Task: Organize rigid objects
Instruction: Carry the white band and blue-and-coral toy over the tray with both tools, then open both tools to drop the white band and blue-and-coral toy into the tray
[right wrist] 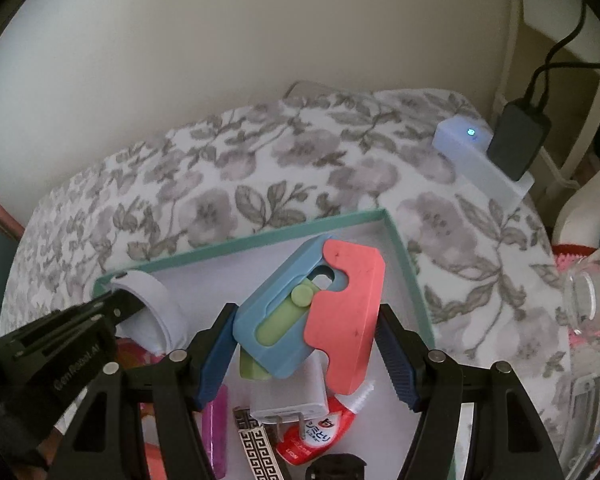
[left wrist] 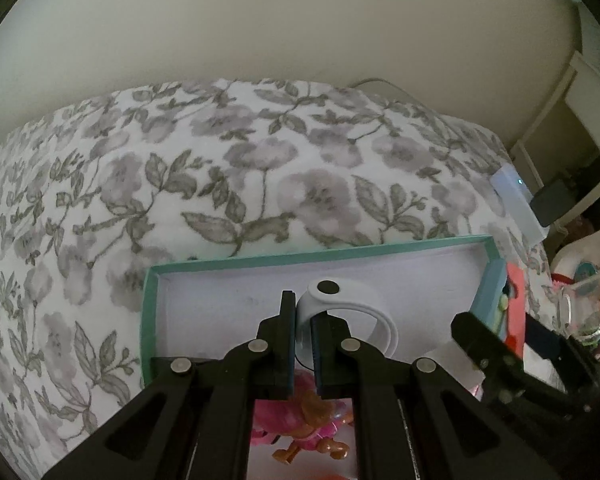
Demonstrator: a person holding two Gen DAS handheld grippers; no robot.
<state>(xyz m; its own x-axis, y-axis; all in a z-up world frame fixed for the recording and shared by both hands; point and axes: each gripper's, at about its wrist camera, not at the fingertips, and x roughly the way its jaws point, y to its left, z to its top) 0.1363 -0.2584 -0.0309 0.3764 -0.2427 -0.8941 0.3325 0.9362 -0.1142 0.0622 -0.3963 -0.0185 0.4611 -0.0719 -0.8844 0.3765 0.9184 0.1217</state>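
My left gripper [left wrist: 303, 332] is shut on a white band [left wrist: 352, 300] with a black dot, held over the white floor of a teal-rimmed box [left wrist: 300, 258]. In the right wrist view my right gripper [right wrist: 306, 320] is shut on a folding toy [right wrist: 340, 300] of blue, coral and green plastic, above the same box [right wrist: 240, 242]. Its fingers [right wrist: 216, 356] press on the toy's blue side and coral side. The left gripper [right wrist: 112, 304] and the band [right wrist: 160, 312] show at the left of that view. The toy [left wrist: 514, 300] also appears at the right in the left wrist view.
In the box lie a white charger plug [right wrist: 296, 392], a red glue tube [right wrist: 320, 432], a pink stick [right wrist: 216, 432], a patterned strip [right wrist: 260, 452] and a pink doll [left wrist: 312, 420]. A floral cloth [left wrist: 220, 160] lies underneath. A white device [right wrist: 464, 140], black adapter [right wrist: 518, 140] and glass jar [right wrist: 584, 304] stand right.
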